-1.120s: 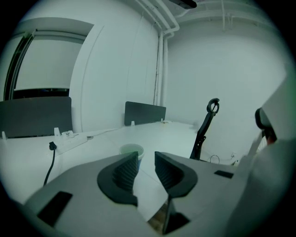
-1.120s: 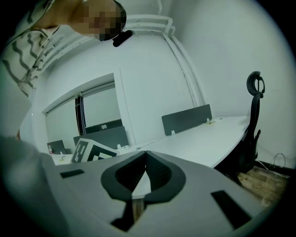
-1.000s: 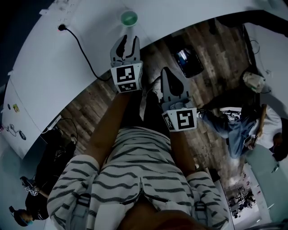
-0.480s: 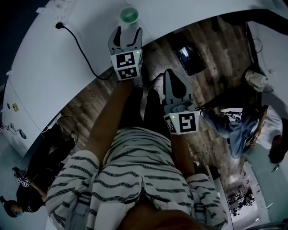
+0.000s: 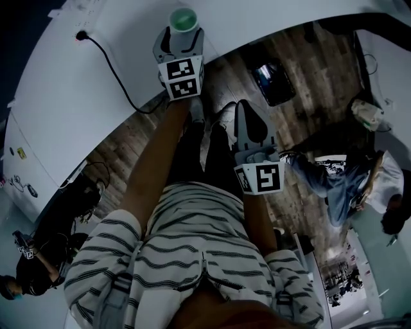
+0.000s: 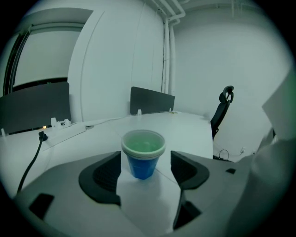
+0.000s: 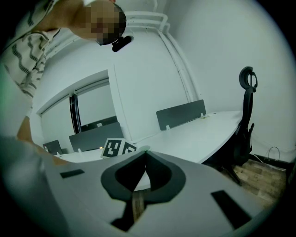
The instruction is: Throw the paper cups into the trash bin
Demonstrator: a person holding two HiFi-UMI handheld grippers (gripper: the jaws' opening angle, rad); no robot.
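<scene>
Straddling one paper cup with the left hand-held gripper, released: jaws just swung wide, a dark pad on either side, neither touching the cup. Standing upright on the white table, rim up, greenish inside.

Given by the left gripper view alone: the cup's blue wall, the gaps between cup and pads, one grey partition screen behind, one black office chair at the right.

Given by the head view alone: the same cup from above as a green disc near the curved table edge, the left hand-held gripper reaching over that edge, wood floor below. Also two other people at the margins, one in jeans at the right, one in dark clothes at lower left.

Common to both: one black cable trailing across the table at the left.

Held back over the floor, well apart from the cup: the right hand-held gripper. Clenched on nothing, as only the right gripper view tells: jaw tips met in a point, no cup in sight there. Past those tips, the left marker cube.

Counted: one cup, one cable, two hand-held grippers, two marker cubes, left marker cube and right marker cube.
</scene>
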